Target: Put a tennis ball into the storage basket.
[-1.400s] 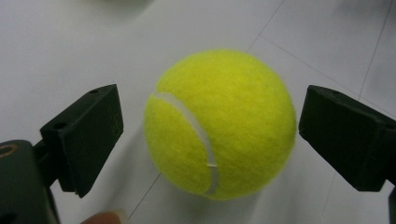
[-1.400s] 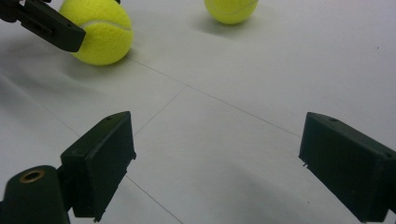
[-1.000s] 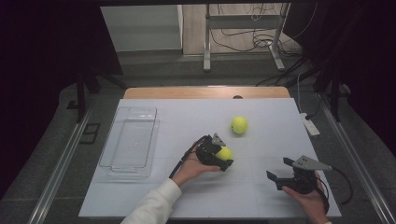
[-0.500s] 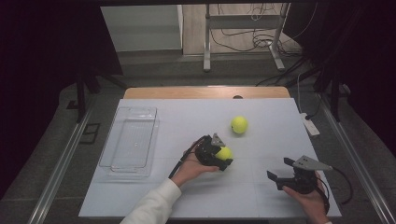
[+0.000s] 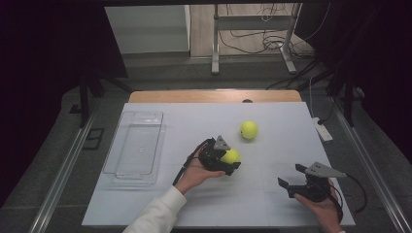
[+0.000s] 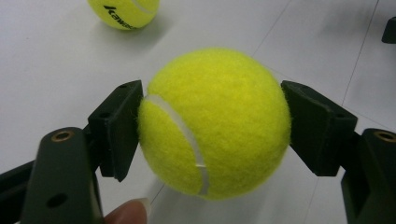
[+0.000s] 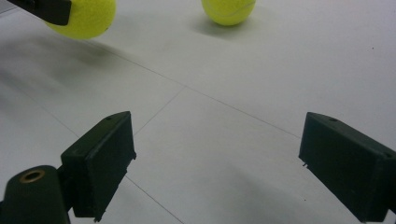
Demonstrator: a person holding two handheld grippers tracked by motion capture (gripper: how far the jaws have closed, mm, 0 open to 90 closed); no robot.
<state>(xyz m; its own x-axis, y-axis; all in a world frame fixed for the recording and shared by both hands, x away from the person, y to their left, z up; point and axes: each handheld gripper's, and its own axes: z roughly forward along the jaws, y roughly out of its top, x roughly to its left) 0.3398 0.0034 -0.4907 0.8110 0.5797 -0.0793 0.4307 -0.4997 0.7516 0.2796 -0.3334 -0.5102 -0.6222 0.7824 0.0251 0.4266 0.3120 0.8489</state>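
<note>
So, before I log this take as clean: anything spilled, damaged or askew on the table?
Nothing stands out. The left gripper grips one tennis ball squarely, the second ball sits intact, and the clear tray lies flat.

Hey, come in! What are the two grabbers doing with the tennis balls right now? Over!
Left gripper clamped on one tennis ball. Right gripper open, empty. Second tennis ball loose on table. Clear tray unobstructed.

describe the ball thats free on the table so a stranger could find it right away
Start at the white table and skip the clear tray on its left. Two yellow tennis balls lie near the middle. The free ball sits farther back, bare on the surface, while the held ball is clamped in the left tongs.
</note>
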